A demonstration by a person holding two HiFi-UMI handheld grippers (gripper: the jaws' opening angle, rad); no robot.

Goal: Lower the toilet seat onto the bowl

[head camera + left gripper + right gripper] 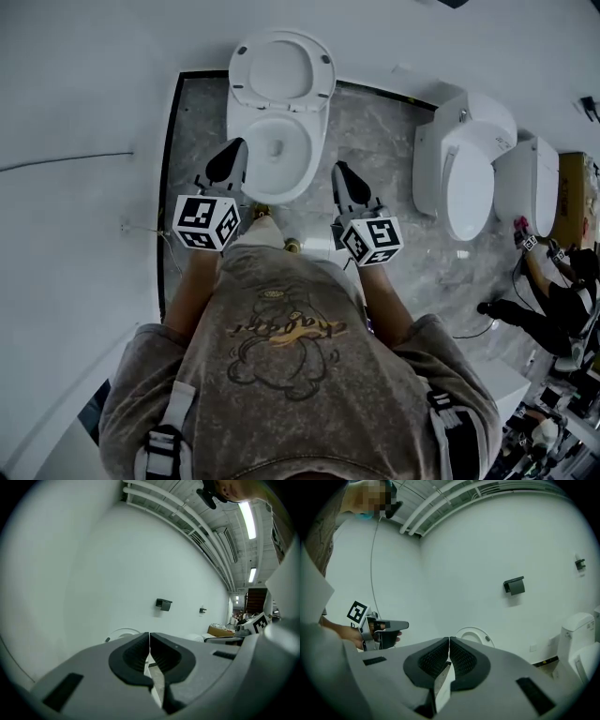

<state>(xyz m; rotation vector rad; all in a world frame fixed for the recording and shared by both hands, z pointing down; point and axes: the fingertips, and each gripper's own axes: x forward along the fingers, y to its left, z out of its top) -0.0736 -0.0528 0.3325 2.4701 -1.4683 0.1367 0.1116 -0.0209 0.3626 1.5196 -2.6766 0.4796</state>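
Observation:
The white toilet stands against the wall with its seat [281, 70] raised upright above the open bowl [277, 148]. My left gripper [234, 152] hovers over the bowl's near left rim, shut and empty. Just right of the bowl my right gripper [341, 174] is also shut with nothing in it. In the left gripper view the jaws [149, 642] meet, and the top of the seat [123, 632] shows beyond them. In the right gripper view the closed jaws [449, 647] point at the raised seat [473, 634], and the left gripper [389, 626] shows at the left.
Two more white toilets [469, 169] [534, 183] stand to the right on the marble floor [375, 131]. Another person [562, 300] crouches at the far right near a cardboard box [574, 197]. A black holder [514, 586] hangs on the wall.

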